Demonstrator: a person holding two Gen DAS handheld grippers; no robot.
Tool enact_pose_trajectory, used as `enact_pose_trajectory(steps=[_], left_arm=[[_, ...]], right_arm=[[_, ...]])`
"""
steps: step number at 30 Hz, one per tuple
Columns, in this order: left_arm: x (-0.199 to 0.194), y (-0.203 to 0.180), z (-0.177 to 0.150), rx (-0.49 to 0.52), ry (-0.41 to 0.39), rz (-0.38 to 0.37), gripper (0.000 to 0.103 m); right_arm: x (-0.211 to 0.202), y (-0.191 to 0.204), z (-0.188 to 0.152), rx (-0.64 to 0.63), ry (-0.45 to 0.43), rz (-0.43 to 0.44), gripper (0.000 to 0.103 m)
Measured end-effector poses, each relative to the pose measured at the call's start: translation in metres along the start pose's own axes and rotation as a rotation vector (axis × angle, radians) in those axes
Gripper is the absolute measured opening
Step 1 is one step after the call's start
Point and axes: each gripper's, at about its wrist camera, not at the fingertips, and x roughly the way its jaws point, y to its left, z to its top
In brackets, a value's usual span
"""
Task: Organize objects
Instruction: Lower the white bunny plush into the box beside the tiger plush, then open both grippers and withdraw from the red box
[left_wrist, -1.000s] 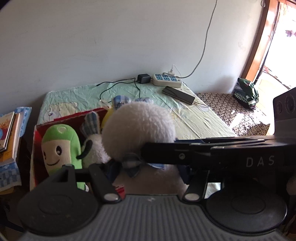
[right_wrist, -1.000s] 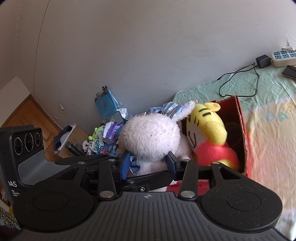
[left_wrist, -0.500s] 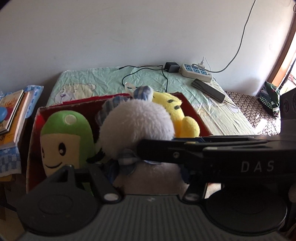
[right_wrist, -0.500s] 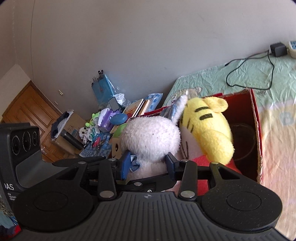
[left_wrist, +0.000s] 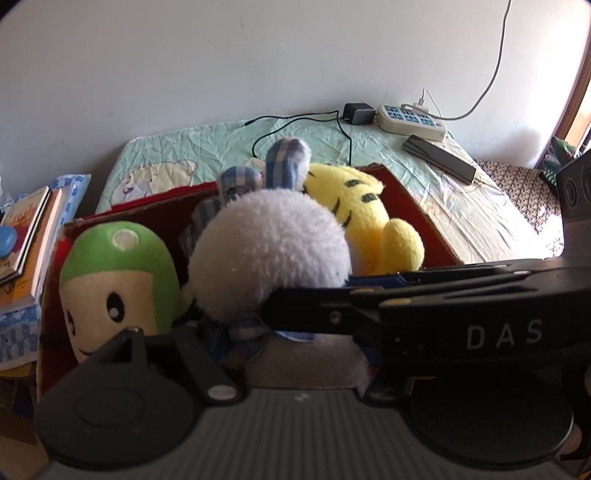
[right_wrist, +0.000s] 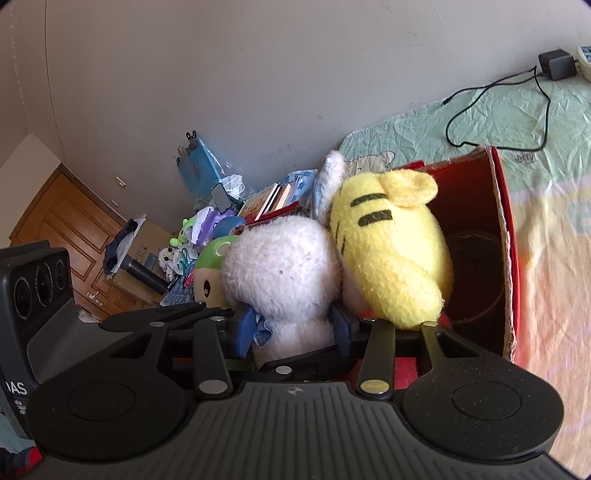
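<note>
Both grippers tilt down over the red cardboard box (right_wrist: 504, 236): right gripper (right_wrist: 295, 326) clamped on the fluffy white plush rabbit (right_wrist: 280, 273), its jaws just eased wider; left gripper (left_wrist: 291, 350) jaws also easing apart around the rabbit's body, grip unclear.

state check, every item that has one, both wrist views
white rabbit: held between green and tiger, low in the box
right gripper: shut on rabbit's body
left gripper: at rabbit's neck; grip hidden by the right gripper; has just been opening
tiger: in box, leaning on rabbit
green plush: upright in box
red box: open, far corner free
power strip: one plug in
</note>
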Motion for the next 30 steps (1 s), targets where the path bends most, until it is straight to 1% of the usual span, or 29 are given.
enact_pose_trajectory(steps=[3,5,7,10,15,21,25,30], left_arm=[[0.0,-0.002,0.0,0.008,0.003,0.008,0.066],[-0.001,-0.001,-0.001,0.004,0.004,0.0,0.08],[-0.002,-0.002,-0.001,0.002,0.003,-0.005,0.083],[-0.005,-0.004,-0.002,0.006,0.0,0.001,0.085],[-0.009,-0.001,-0.004,-0.021,0.013,-0.01,0.09],[-0.011,0.0,-0.008,-0.033,0.033,-0.005,0.091],[-0.015,-0.003,-0.011,-0.027,0.038,0.013,0.092],[-0.02,0.001,-0.016,-0.049,0.058,0.041,0.092]], right_arm=[[-0.001,-0.004,-0.001,0.043,0.0,0.018,0.048],[-0.003,-0.003,0.0,0.057,0.0,0.02,0.049],[-0.004,-0.001,0.0,0.067,-0.001,0.02,0.051],[-0.009,0.001,-0.001,0.086,-0.012,0.015,0.055],[-0.018,0.006,-0.005,0.088,-0.029,-0.016,0.055],[-0.021,0.011,-0.013,0.097,-0.045,-0.06,0.055],[-0.025,0.014,-0.017,0.094,-0.069,-0.098,0.055],[-0.035,0.019,-0.021,0.103,-0.101,-0.139,0.055]])
